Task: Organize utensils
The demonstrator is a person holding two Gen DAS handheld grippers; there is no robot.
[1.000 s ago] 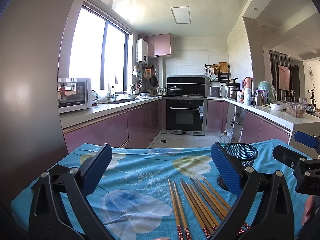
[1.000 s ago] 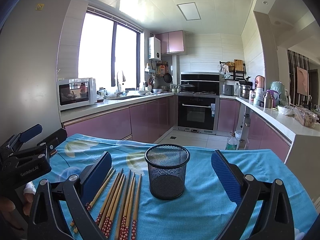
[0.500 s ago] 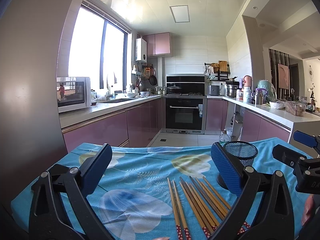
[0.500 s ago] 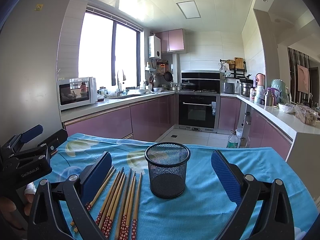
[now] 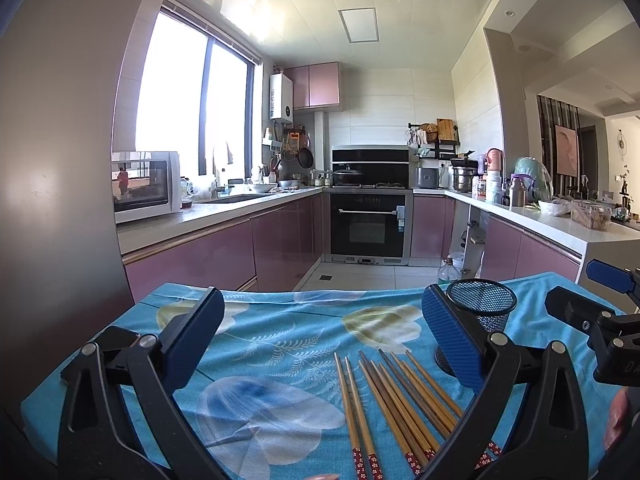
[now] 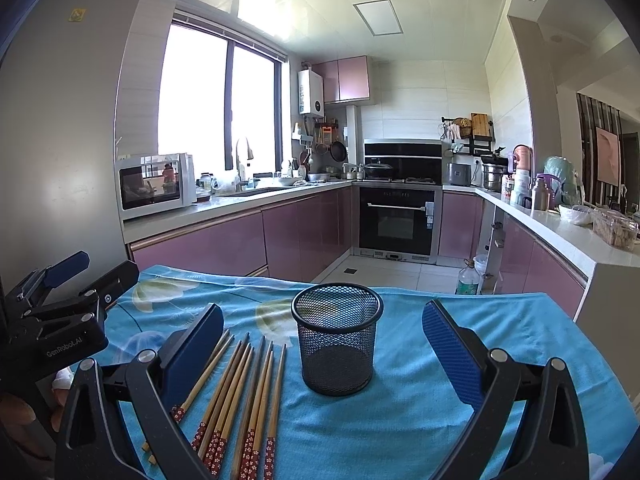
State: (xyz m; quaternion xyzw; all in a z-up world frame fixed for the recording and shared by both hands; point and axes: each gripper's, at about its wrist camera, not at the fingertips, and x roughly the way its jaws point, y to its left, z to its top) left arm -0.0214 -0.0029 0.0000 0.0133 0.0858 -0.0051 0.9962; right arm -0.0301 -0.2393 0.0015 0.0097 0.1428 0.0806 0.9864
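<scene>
Strong daylight is admitted through the window [image 5: 192, 104], which is blown out to white in both views, and glare is thrown across the glossy ceiling [image 6: 264, 0] beside an unlit-looking ceiling panel [image 5: 358, 26]. Soft shadows are cast on the blue tablecloth [image 6: 408, 420], notably under the mesh cup [image 6: 337, 340]. Heavy fisheye curvature is seen at the edges, the corners are vignetted to black, and focus is held reasonably sharp throughout.

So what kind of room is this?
It looks like a home kitchen. There's a built-in oven, a microwave on the counter, and pink cabinets. Up close, chopsticks lie beside a mesh cup on a blue tablecloth.
</scene>
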